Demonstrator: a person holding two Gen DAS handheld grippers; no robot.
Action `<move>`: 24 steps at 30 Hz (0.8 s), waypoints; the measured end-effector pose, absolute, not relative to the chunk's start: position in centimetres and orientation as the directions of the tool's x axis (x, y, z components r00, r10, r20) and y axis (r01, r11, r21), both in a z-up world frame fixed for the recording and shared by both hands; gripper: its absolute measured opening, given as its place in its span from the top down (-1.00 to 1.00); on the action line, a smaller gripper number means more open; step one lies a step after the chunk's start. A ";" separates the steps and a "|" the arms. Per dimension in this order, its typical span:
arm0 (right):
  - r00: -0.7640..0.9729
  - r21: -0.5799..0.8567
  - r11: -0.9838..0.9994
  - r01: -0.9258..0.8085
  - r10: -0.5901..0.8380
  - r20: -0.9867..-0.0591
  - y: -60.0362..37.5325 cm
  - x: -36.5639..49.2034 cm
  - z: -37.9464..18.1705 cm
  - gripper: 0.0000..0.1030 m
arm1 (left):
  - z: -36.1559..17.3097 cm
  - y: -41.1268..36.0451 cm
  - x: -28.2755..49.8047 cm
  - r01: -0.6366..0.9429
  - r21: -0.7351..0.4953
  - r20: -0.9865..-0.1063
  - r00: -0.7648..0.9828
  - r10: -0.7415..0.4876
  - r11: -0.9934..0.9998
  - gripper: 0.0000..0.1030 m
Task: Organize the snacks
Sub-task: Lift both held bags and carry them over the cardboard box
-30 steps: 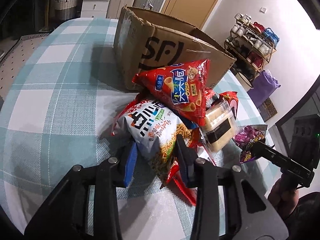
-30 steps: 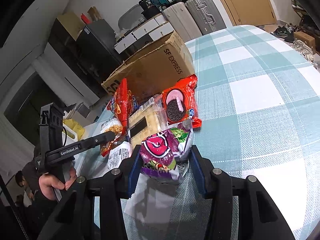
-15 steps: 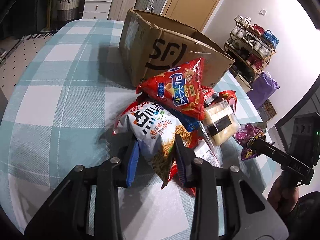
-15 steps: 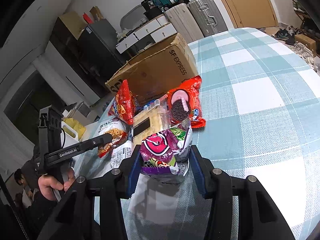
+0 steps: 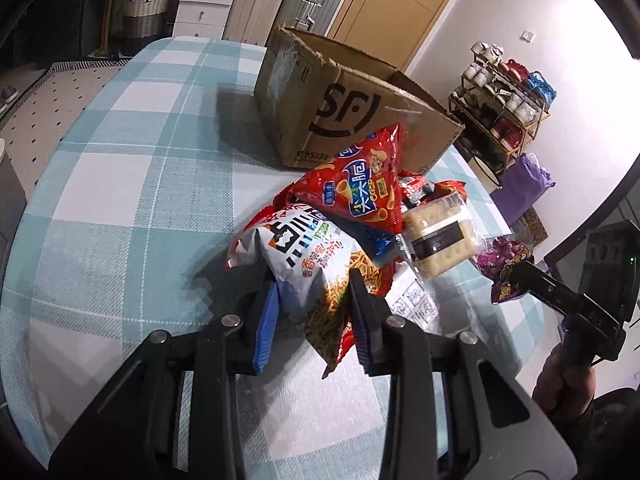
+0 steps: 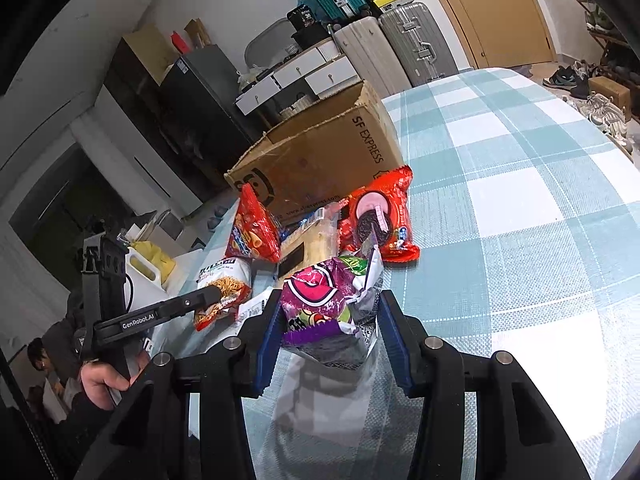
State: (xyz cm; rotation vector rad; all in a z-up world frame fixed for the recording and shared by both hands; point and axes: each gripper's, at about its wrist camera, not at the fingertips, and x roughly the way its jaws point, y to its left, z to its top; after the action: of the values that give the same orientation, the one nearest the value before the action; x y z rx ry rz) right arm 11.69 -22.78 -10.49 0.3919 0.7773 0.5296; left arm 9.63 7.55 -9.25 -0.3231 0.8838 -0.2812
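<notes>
My left gripper (image 5: pixel 314 288) is shut on a white and red noodle-snack bag (image 5: pixel 308 256), lifted a little off the checked table; the bag also shows in the right wrist view (image 6: pixel 224 284). My right gripper (image 6: pixel 330 312) is shut on a purple candy bag (image 6: pixel 320 300), which also shows in the left wrist view (image 5: pixel 506 268). A pile of snacks lies between them: a red crisp bag (image 5: pixel 360 184), a clear cracker pack (image 5: pixel 440 236) and a red Oreo pack (image 6: pixel 378 220). An open cardboard box (image 5: pixel 344 108) stands behind the pile.
The teal and white checked table (image 5: pixel 132 152) stretches left of the pile and to the right in the right wrist view (image 6: pixel 520 200). Suitcases (image 6: pixel 400 44), drawers, a shoe rack (image 5: pixel 504 96) and a door stand around the room.
Both grippers have lifted and drawn back slightly with their bags. The noodle-snack bag has come up off the pile and the box looks a little farther off.
</notes>
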 end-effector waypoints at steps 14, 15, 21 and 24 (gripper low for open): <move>0.638 0.509 0.801 -0.316 0.576 -0.511 -22.5 10.9 -8.5 0.09 | -5.5 9.1 7.2 0.133 -0.402 -0.642 0.665 -0.382 0.906 0.43; 0.643 0.508 0.801 -0.318 0.576 -0.505 -22.6 10.9 -8.2 0.09 | -5.0 9.2 7.1 0.137 -0.397 -0.636 0.672 -0.380 0.907 0.43; 0.659 0.514 0.789 -0.336 0.587 -0.470 -22.7 10.6 -6.7 0.09 | -2.8 8.6 6.5 0.173 -0.389 -0.605 0.693 -0.392 0.905 0.43; 0.663 0.521 0.781 -0.345 0.596 -0.454 -22.7 10.7 -6.0 0.09 | -1.8 8.0 6.7 0.196 -0.383 -0.597 0.693 -0.404 0.903 0.43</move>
State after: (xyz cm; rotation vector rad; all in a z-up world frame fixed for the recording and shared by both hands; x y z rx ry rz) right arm 10.66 -22.75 -6.05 0.4136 0.6530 0.5489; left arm 6.66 7.98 -1.83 -0.3024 0.7330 -0.3404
